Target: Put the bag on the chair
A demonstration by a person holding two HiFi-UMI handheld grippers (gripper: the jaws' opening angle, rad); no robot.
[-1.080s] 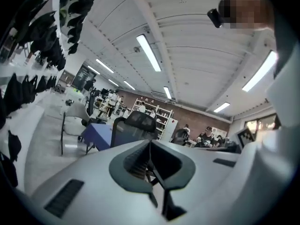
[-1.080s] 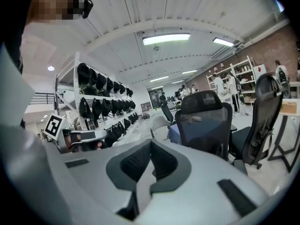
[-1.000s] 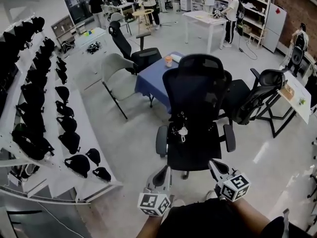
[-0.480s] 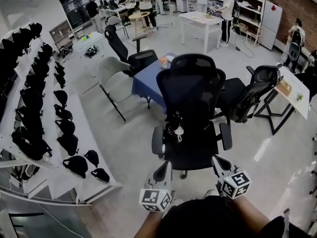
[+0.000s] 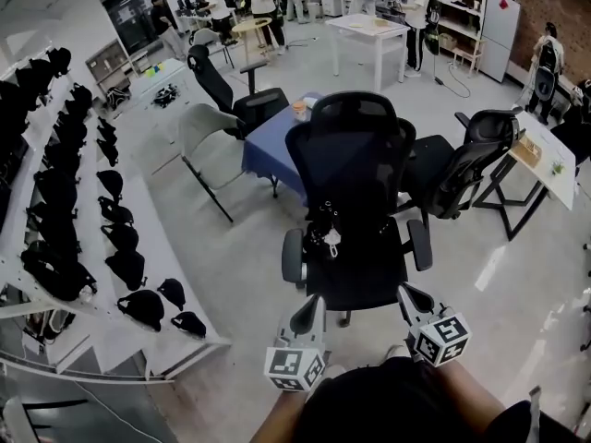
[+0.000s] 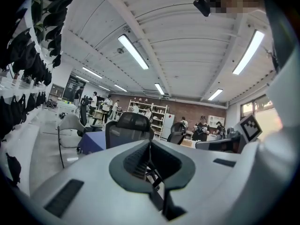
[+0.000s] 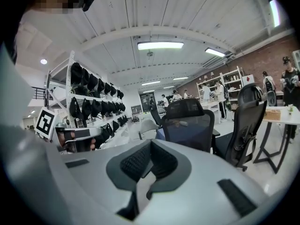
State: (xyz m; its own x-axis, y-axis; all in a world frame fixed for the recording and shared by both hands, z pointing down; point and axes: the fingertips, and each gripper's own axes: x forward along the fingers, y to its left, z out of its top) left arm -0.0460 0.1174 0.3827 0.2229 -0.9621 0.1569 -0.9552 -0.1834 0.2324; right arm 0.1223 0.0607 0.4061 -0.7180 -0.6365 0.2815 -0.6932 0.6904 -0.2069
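You face the black mesh office chair (image 5: 355, 169); the small black bag with a pale tag (image 5: 319, 233) lies at the back of its seat, against the backrest; it looks loosely set, so bumping the chair could slide it off; your left claw (image 5: 311, 305) and right claw (image 5: 406, 293) hover by the seat's front edge, both pressed together, empty, pointing roughly level.

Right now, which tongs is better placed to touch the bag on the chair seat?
Left, probably. The left tongs point nearly at the bag, which lies on the left of the chair seat; the right tongs aim past its right side. Both are shut and empty.
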